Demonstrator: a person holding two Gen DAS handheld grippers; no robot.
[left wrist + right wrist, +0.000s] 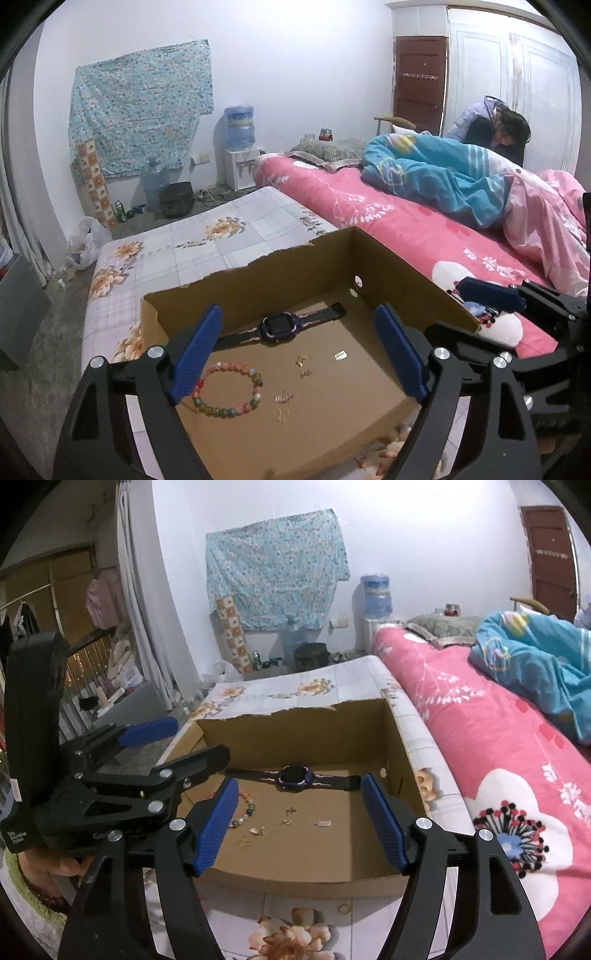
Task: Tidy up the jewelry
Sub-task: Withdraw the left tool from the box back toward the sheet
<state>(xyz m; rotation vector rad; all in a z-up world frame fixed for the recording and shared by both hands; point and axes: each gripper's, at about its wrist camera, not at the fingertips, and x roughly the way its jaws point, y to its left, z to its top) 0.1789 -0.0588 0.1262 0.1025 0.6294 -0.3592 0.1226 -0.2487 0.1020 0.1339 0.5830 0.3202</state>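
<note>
An open cardboard box [391, 273] [295, 720] sits on a floral mat. In it lie a purple watch with a black strap [275, 326] [295, 777], a multicoloured bead bracelet [227, 387] [245, 808], and several small gold and silver pieces [303, 363] [288, 819]. My left gripper [299, 354] is open and empty over the box's near side; it also shows at the left in the right wrist view [177, 742]. My right gripper [301, 819] is open and empty above the box's near edge; its blue fingertip [491, 293] shows in the left wrist view.
A bed with a pink floral sheet [388, 218] [498, 746] and a blue quilt [443, 173] runs along the right. A person [502, 125] sits at its far end. A water dispenser [240, 147], bottles and a pot stand by the far wall.
</note>
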